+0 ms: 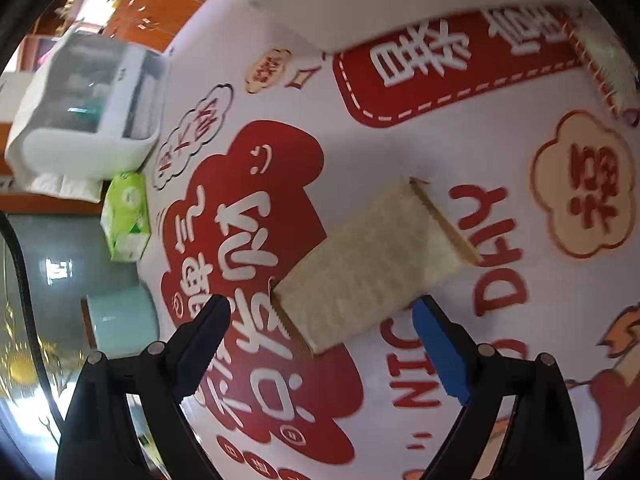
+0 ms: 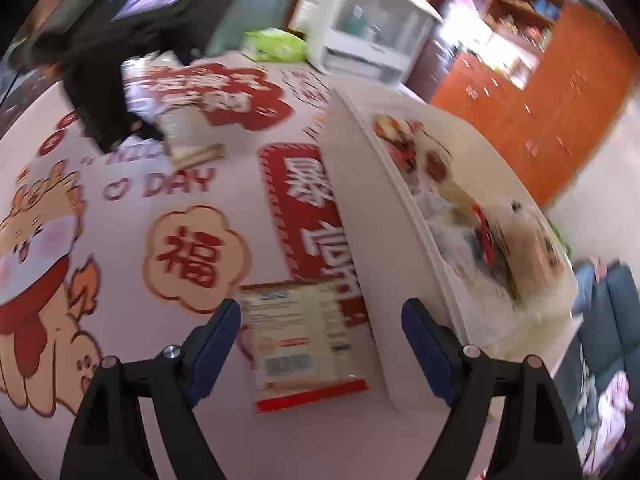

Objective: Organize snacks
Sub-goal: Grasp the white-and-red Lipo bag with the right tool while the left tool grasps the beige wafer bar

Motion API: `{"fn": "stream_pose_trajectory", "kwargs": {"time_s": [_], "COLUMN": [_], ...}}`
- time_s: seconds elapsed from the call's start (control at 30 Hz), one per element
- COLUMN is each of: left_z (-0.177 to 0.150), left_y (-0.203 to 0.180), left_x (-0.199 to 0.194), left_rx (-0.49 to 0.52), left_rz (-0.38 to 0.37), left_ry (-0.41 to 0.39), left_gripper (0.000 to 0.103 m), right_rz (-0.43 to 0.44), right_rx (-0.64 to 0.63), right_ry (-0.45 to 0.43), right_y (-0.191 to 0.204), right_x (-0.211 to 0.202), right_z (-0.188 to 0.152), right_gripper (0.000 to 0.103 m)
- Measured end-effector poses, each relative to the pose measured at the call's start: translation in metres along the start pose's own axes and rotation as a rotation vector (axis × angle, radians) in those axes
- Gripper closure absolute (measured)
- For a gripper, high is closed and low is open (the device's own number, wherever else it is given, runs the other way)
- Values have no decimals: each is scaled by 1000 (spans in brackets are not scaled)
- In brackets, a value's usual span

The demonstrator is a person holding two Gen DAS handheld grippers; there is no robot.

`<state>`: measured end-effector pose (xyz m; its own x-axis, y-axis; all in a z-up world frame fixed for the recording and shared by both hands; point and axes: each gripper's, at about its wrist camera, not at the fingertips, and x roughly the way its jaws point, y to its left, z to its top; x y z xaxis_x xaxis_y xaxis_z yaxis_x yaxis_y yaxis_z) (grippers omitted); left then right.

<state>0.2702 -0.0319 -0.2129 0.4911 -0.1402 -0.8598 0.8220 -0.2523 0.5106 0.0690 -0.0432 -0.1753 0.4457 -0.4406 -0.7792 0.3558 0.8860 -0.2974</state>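
Below, "DAY" and "福" on the tablecloth [image 2: 132, 280], each gripper [image 1: 320, 320] [image 2: 320, 320] spread over a snack packet [image 1: 372, 264] [image 2: 304, 340].

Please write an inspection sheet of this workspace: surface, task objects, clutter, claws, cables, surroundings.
Surface: tablecloth printed with red and white characters and cartoons.
Job's things: beige snack packet lying flat; second snack packet, label and barcode up, beside the white bin; more snacks inside the bin.
Clutter: green tissue pack; white lidded container.
Claws: left claw open, beige packet's end between the jaws, untouched; right claw open over the second packet.
Cables: one dark cable at the table's edge.
Surroundings: orange wooden cabinets; blue sofa.
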Motion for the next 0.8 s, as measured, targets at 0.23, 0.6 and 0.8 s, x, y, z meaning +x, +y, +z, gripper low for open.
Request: {"fn": "stream_pose_trajectory", "kwargs": {"time_s": [0.23, 0.6, 0.8], "left_z": [12, 26, 30], "left_y": [9, 37, 53], "left_x": [14, 39, 53], "left_rx": [90, 86, 40], "left_rz": [-42, -268, -429], "left_ry": [-28, 43, 109], "left_gripper": [8, 5, 25], "right_rz": [38, 185, 238], "right_rx": [84, 126, 179], "right_ry": [85, 143, 222], "right_y": [-23, -8, -10], "right_x": [11, 15, 35], "right_z": [3, -1, -6], "right_gripper": [18, 18, 18]}}
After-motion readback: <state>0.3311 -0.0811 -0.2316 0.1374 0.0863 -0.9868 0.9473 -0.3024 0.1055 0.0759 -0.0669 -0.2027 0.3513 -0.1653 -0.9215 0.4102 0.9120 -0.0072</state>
